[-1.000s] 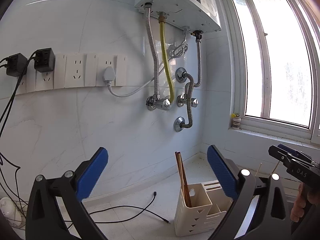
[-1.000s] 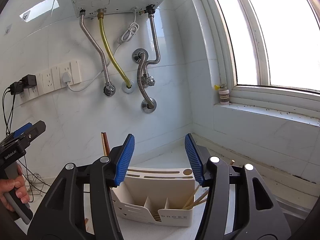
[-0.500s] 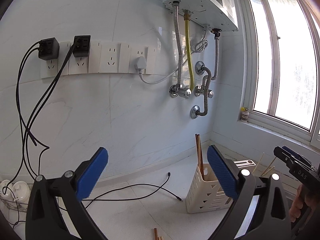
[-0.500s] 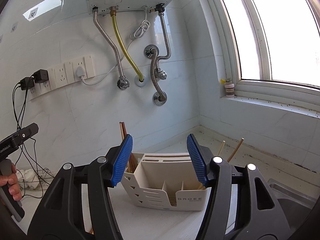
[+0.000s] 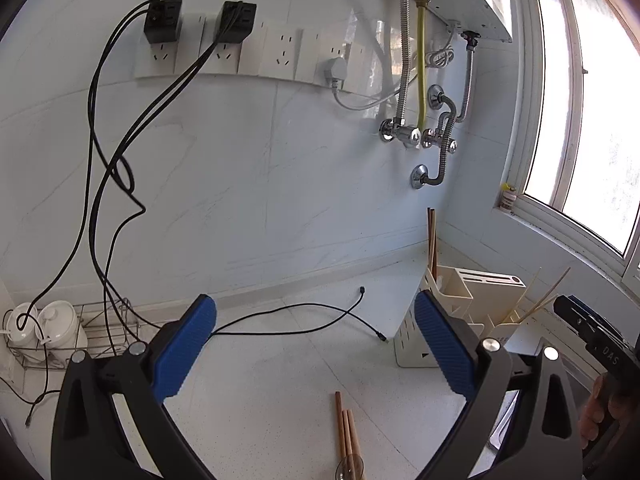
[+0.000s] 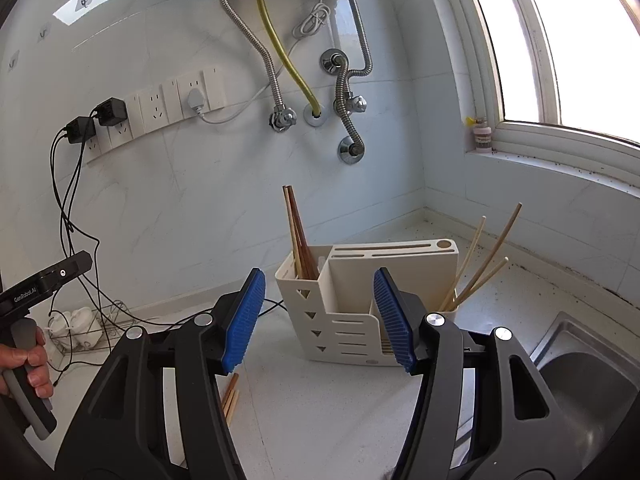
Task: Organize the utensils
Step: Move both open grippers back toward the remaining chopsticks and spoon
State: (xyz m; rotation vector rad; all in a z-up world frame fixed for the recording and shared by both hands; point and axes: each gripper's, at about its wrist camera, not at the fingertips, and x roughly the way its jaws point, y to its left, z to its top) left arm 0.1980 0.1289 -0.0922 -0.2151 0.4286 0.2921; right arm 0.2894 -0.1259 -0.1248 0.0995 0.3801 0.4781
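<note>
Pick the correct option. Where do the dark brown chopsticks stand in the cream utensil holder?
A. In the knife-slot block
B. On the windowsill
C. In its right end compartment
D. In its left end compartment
D: the dark brown chopsticks rise from the left end compartment of the utensil holder; pale ones fill the right end.

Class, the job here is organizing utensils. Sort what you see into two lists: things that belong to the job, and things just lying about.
Belongs to the job:
- cream utensil holder
- dark chopsticks standing in it
- pale chopsticks in its right compartment
- loose chopsticks on the counter

Just lying about:
- black cable
- wire rack of white pots
- sink
- small jar on the sill
</note>
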